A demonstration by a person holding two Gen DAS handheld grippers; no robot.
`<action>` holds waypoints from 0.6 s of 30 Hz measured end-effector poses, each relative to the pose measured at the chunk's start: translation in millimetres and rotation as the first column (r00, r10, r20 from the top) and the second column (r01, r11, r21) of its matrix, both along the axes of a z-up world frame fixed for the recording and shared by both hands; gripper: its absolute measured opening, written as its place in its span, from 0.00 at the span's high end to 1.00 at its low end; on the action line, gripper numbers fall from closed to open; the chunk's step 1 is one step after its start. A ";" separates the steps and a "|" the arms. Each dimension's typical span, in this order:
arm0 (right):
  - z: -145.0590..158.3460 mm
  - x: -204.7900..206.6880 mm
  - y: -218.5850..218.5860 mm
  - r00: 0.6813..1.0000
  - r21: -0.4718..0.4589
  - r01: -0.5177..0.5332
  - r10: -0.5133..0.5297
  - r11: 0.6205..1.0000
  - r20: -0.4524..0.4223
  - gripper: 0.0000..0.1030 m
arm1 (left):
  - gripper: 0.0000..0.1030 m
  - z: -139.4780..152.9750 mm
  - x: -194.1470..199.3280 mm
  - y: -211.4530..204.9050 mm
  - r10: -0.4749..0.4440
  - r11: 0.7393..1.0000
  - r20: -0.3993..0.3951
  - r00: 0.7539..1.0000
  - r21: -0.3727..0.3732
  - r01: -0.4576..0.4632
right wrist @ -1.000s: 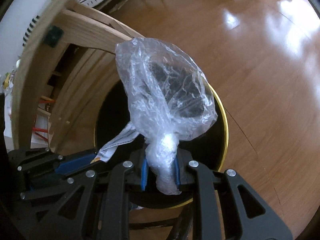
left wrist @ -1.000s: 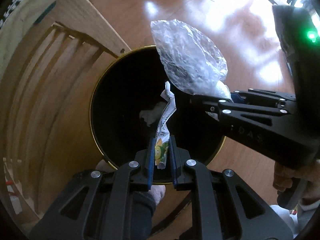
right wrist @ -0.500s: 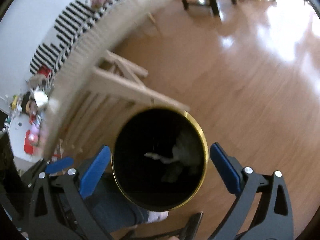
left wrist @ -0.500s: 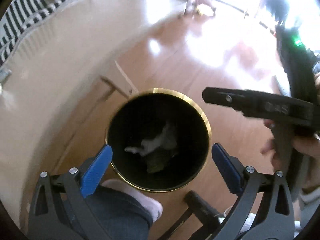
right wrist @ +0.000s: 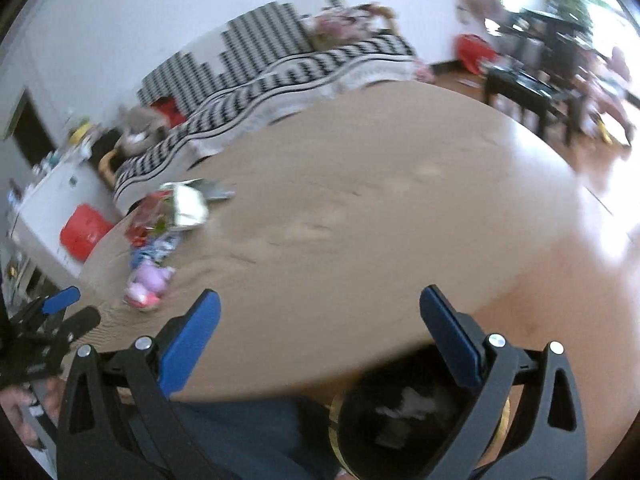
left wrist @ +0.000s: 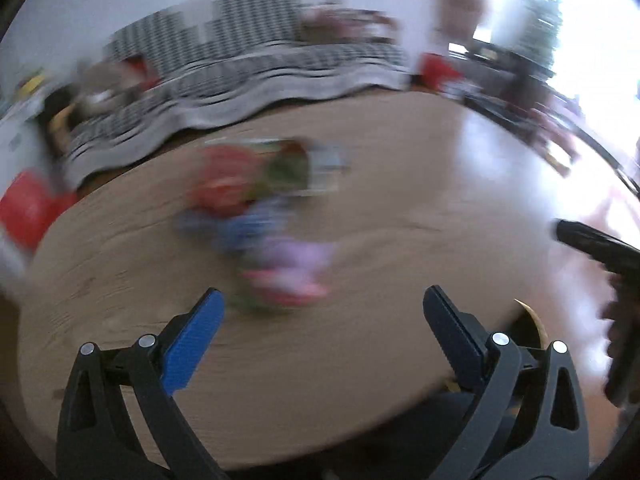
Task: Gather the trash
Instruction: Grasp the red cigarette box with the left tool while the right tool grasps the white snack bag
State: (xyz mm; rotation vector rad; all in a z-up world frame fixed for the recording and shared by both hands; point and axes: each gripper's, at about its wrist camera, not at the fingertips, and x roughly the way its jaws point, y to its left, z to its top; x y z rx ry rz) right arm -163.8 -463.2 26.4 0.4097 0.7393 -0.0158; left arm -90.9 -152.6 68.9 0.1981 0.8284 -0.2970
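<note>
Now both the left gripper [left wrist: 322,308] and right gripper [right wrist: 318,308] gape empty; steer toward the wrappers [right wrist: 160,236] at ten o'clock on the table [right wrist: 360,208], steadying first.

White wall [right wrist: 160,20], striped sofa [right wrist: 304,68], glossy floor [right wrist: 600,184] (sunlit).

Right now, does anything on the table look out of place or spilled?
Only the expected mess: a loose pile of wrappers lies near the wooden table's far left edge. Both views are blurred, so details are unclear; nothing looks spilled or damaged.
</note>
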 end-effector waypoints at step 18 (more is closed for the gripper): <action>-13.0 217.1 163.1 0.991 -0.151 -0.129 0.124 0.980 -0.046 0.07 | 0.06 -78.8 147.7 112.3 0.178 0.981 -0.148 0.973 -0.047 -0.186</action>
